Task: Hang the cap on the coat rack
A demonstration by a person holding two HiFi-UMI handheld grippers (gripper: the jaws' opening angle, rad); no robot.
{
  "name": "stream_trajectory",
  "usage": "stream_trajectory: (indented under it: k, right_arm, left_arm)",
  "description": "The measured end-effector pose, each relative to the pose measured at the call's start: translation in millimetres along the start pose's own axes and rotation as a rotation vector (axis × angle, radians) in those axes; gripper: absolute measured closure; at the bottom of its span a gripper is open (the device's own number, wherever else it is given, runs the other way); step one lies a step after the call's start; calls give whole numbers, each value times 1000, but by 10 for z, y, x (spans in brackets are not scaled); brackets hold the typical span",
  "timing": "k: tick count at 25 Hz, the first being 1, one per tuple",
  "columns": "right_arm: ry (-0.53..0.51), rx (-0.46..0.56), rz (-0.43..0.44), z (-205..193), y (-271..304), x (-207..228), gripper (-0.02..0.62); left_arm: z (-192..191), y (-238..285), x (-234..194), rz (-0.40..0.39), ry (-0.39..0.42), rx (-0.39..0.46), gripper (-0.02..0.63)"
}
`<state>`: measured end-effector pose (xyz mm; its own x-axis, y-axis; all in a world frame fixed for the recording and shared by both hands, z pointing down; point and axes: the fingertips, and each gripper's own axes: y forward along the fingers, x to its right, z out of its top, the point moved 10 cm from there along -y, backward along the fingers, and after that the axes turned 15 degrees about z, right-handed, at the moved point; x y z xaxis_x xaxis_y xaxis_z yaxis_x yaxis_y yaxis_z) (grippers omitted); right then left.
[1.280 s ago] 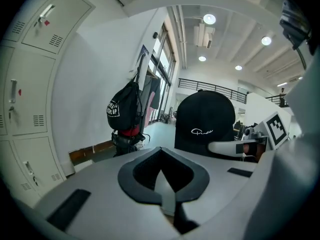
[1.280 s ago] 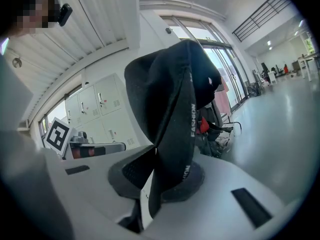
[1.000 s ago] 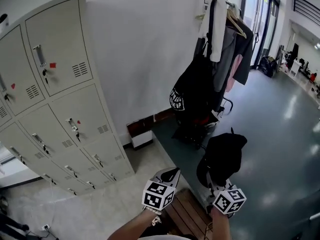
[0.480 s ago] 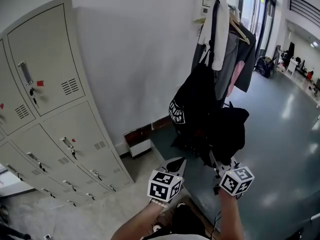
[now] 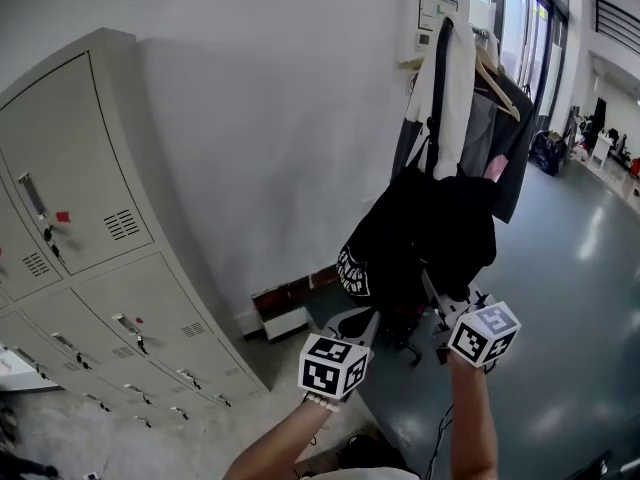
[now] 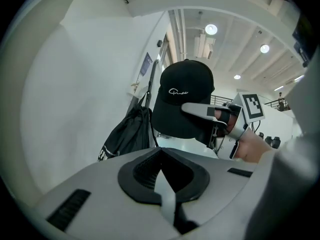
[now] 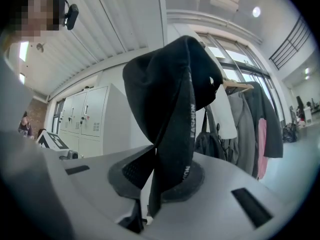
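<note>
Black fabric cap, clenched in right hand-held gripper; clothes-laden coat rack ahead, above; left hand-held gripper closed, empty.

The left forearm and right forearm reach forward. The left gripper has its fingers together, empty. The right gripper, slightly higher, clamps a black fabric cap.

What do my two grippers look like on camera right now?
Both the left gripper and right gripper have light-grey shells with black jaw recesses. Each carries a white cube printed with black square markers. Forearms are bare; no sleeves show.
</note>
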<state>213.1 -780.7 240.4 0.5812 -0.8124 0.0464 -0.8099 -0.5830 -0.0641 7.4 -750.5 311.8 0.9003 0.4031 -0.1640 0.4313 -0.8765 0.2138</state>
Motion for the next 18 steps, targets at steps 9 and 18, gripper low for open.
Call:
stream_trajectory:
  k: [9, 18]
  right_arm:
    - [-96, 33, 167, 774, 647, 840, 566]
    - [49, 101, 181, 844, 991, 1556, 566]
  left_arm:
    - [637, 534, -62, 86, -1, 51, 603]
    - [756, 749, -176, 136, -11, 62, 603]
